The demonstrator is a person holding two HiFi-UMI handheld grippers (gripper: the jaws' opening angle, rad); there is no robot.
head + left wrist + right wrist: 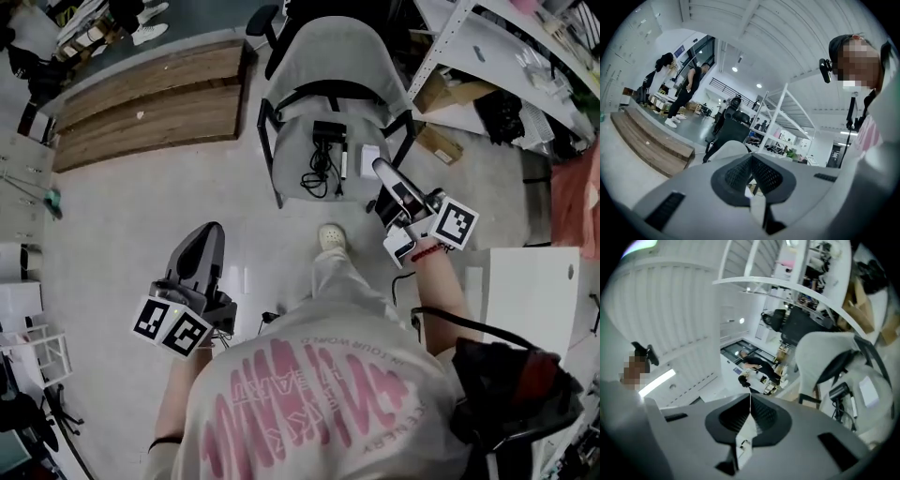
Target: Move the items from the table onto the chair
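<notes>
The grey chair [330, 58] stands ahead of me. On its seat lie a black power adapter [328, 135] with its coiled cable [317, 174], a thin pen-like item [343, 162] and a small white card [370, 157]. My right gripper [380, 170] hovers at the seat's right front corner, shut with nothing between its jaws. The right gripper view [750, 400] shows the chair [825, 348] tilted, with the adapter [839, 390] on it. My left gripper [208, 231] is held lower left over the floor, well short of the chair, and is shut and empty in its own view [751, 162].
A white table [530, 291] is at my right, with a black bag [516, 386] near it. Wooden steps [150, 98] lie at the back left. White shelving [506, 52] and cardboard boxes [441, 94] crowd the back right. My shoe [331, 236] is before the chair.
</notes>
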